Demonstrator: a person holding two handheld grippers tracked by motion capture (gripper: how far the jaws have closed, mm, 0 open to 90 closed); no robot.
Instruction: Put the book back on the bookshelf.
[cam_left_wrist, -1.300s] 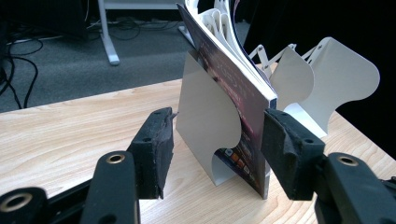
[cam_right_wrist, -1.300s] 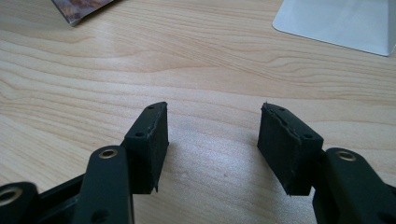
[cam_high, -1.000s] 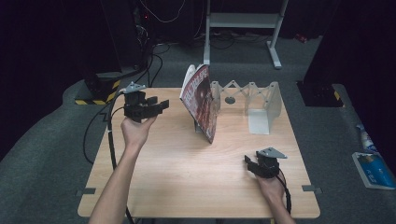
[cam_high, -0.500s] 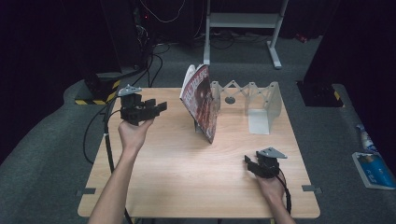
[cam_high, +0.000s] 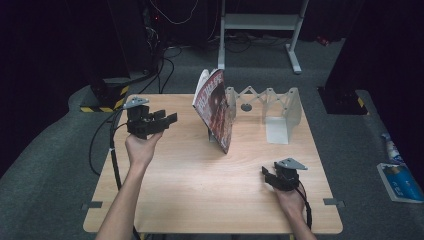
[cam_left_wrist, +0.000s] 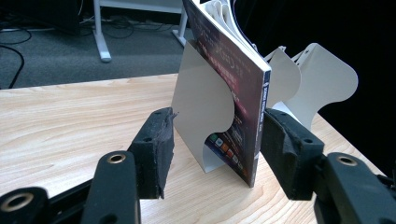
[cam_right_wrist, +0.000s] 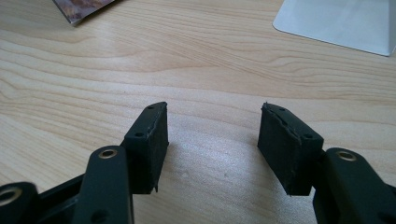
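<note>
I'm looking at a pale wood-grain table (cam_high: 200, 190), smooth with a soft sheen near my right gripper (cam_right_wrist: 212, 140). Its pads (cam_right_wrist: 154, 140) look like matt black rubber, rough and nicked at the edges, on smooth black plastic arms with brass-coloured rivets. My left gripper (cam_left_wrist: 215, 140) has the same worn pads. Beyond it, the magazine (cam_left_wrist: 233, 93) shows a glossy printed paper cover, its pages fanned at the top. The white bookend rack (cam_high: 277, 112) behind it looks like thin sheet metal, matt and smooth. The floor (cam_high: 350, 60) is grey carpet, coarse.
</note>
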